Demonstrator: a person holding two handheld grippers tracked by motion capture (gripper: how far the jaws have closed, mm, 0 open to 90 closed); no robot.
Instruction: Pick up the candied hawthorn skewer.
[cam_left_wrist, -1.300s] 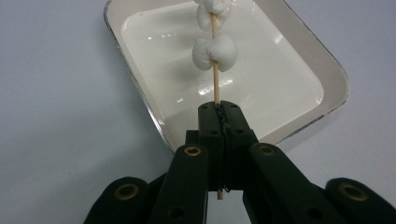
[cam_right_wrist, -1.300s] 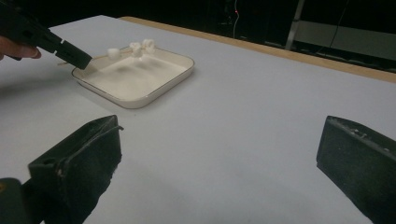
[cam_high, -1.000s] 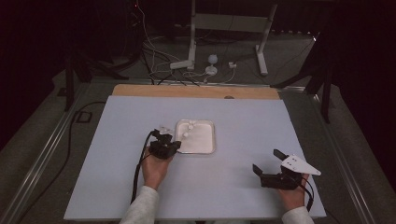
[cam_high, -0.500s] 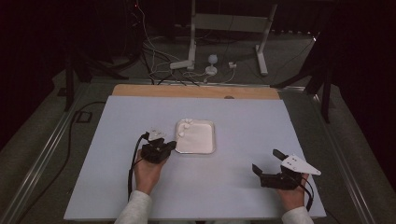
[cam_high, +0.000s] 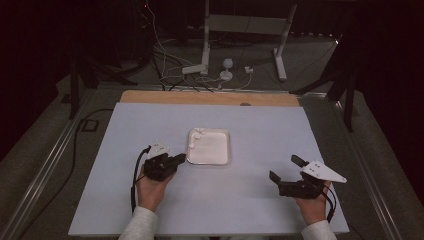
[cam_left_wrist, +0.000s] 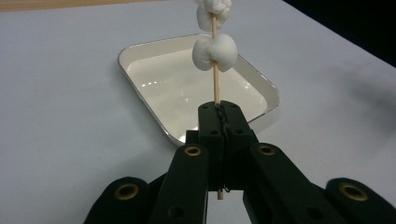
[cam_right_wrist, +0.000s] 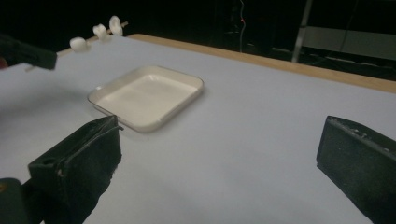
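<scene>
skewer (cam_left_wrist: 215, 91) top cropped (uppermost marshmallow (cam_left_wrist: 212, 10) too)

1. Setting: a lab or recording studio, not a home.
2. The counter (cam_high: 260, 195) is a plain pale board with a bare wooden strip (cam_high: 210, 98) along its far edge. It stands alone in a dark room.
3. Loose cables (cam_high: 165, 60) and white plugs (cam_high: 227, 75) lie on the grey floor beyond the far edge.
4. A white metal stand (cam_high: 245, 35) rises behind the far edge, and dark tripod legs (cam_high: 345, 80) stand off the far right corner.
5. Metal rails (cam_high: 42, 170) run along the counter's left side.
</scene>
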